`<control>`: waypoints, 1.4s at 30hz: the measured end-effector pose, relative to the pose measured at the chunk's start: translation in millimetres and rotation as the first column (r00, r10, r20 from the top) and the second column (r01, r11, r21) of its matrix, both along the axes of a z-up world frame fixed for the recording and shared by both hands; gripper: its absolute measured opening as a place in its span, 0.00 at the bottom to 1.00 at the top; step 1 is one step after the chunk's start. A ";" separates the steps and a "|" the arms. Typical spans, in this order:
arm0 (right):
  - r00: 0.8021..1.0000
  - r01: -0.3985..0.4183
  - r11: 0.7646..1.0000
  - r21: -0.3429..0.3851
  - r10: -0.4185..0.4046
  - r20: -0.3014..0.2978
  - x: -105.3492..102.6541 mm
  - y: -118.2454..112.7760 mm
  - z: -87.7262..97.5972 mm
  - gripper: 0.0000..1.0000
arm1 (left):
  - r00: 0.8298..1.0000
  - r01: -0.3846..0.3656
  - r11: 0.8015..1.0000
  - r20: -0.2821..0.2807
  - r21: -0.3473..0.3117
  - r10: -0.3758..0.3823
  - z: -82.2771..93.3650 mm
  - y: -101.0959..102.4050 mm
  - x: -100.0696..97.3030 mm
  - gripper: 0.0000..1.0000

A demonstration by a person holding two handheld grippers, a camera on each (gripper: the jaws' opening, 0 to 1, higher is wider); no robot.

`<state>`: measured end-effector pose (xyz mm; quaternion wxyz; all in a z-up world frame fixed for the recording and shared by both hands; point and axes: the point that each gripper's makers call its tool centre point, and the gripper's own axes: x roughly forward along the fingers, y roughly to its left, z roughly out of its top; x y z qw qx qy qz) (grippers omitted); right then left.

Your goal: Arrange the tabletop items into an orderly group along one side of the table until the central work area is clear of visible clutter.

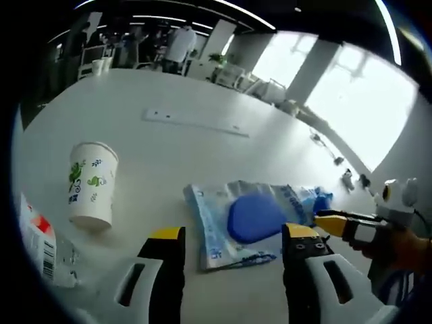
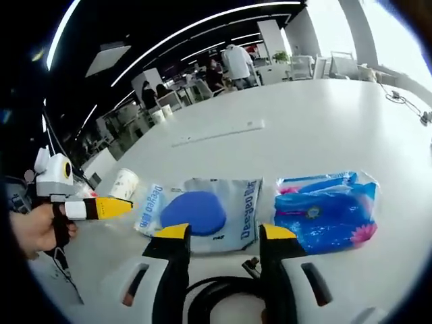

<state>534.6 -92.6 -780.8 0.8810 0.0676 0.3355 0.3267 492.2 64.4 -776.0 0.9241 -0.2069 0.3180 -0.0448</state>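
A pale wipes packet [image 1: 250,219] with a blue oval lid lies flat on the white table [image 1: 169,155], just ahead of my left gripper [image 1: 234,236], which is open with nothing between its jaws. A paper cup [image 1: 92,183] with green print stands upright to its left. In the right gripper view the same wipes packet [image 2: 202,209] lies just beyond my right gripper [image 2: 226,233], also open and holding nothing. A blue tissue pack [image 2: 327,209] rests to the right of the packet. The paper cup [image 2: 123,183] stands farther left, behind the left gripper [image 2: 88,208], which a hand [image 2: 34,229] holds.
A white box with a red label and barcode [image 1: 40,243] lies at the near left edge. A long flat strip [image 1: 196,123] is set into the table farther back. A black cable [image 2: 216,293] loops under my right gripper. The right gripper [image 1: 358,226] reaches in from the right. People and chairs stand beyond the table.
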 end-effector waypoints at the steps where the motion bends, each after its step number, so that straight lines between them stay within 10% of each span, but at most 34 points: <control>1: 1.000 0.013 1.000 0.007 -0.014 0.012 1.1 -1.3 2.8 0.44 | 1.000 0.003 1.000 0.006 0.008 -0.004 1.0 0.3 0.3 0.60; 6: 0.999 0.005 1.000 0.019 -0.005 0.045 -1.2 1.8 12.0 0.48 | 0.999 0.001 0.999 0.034 0.047 -0.003 8.1 4.6 -0.3 0.71; 42: 0.992 -0.090 0.996 0.005 0.089 0.092 -38.0 52.0 40.5 0.48 | 0.993 -0.050 0.995 0.111 0.083 0.041 38.6 37.9 -62.1 0.71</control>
